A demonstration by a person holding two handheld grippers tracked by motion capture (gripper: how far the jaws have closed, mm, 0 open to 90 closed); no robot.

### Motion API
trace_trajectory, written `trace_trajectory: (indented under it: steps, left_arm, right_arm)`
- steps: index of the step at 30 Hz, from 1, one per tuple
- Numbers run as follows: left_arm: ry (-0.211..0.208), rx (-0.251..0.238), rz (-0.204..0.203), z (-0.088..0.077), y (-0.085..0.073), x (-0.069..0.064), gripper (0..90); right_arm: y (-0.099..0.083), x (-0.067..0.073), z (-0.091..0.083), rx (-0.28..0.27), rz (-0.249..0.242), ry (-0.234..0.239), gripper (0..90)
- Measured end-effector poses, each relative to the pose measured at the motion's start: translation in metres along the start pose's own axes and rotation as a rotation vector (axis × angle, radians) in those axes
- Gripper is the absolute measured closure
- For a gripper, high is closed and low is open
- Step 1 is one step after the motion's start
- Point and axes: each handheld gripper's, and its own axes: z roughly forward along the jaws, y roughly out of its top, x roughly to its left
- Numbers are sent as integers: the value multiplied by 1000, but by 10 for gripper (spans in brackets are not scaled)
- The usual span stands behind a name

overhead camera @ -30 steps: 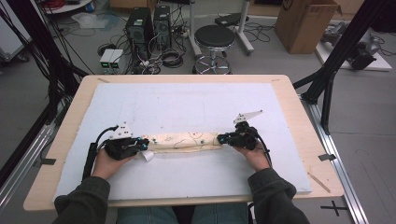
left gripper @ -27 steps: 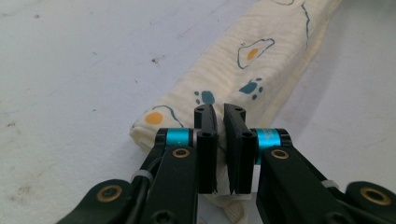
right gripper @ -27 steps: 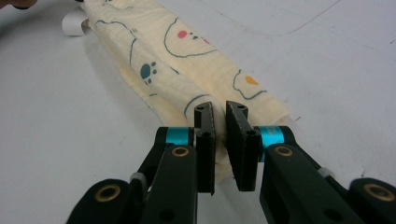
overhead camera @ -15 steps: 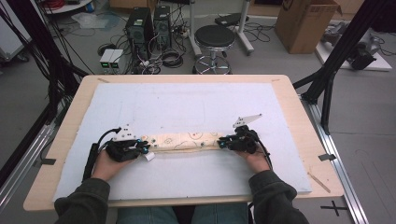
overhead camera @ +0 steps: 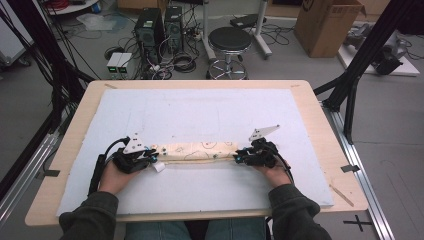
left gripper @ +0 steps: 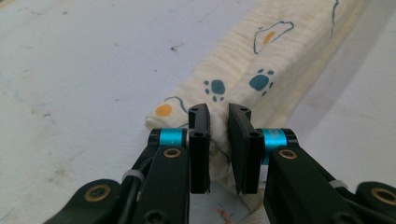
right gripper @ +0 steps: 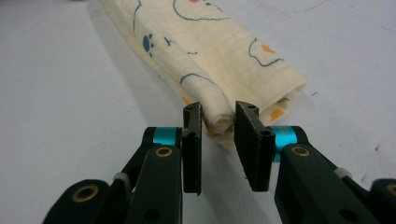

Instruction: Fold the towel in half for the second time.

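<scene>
A cream cloth printed with paw marks and outlined shapes lies folded into a long narrow strip across the near middle of the white mat. My left gripper is shut on the strip's left end. In the left gripper view the cloth is pinched in a narrow gap between the jaws of that gripper. My right gripper holds the right end. In the right gripper view its jaws stand a little wider around the thick folded corner, at the gripper's tips. Both ends rest low on the mat.
The mat covers a wooden table whose rim shows all round. Far half of the mat is bare. Beyond the table stand a stool, computer towers and a cardboard box. Black frame struts rise at both sides.
The cloth has been drawn out from a bulkier bundle into a flatter, straighter strip. Both grippers have shifted slightly toward the person and kept hold of its ends.
</scene>
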Motion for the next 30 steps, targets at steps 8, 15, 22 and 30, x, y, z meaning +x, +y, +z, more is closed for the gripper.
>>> trace_trajectory:
  steps: [8,15,22,30]
  left_arm:
    - [-58,4,-22,-9,0,0,613]
    - [-102,-110,-60,-25,3,1,508]
    - [-108,-175,-109,-19,18,3,570]
    - [-127,-66,-72,19,31,-5,783]
  right_arm:
    - [-3,3,-7,-3,2,30,566]
    - [-1,6,-28,-82,0,52,476]
    - [25,2,-17,-102,-27,42,476]
    - [59,7,27,-64,-73,71,591]
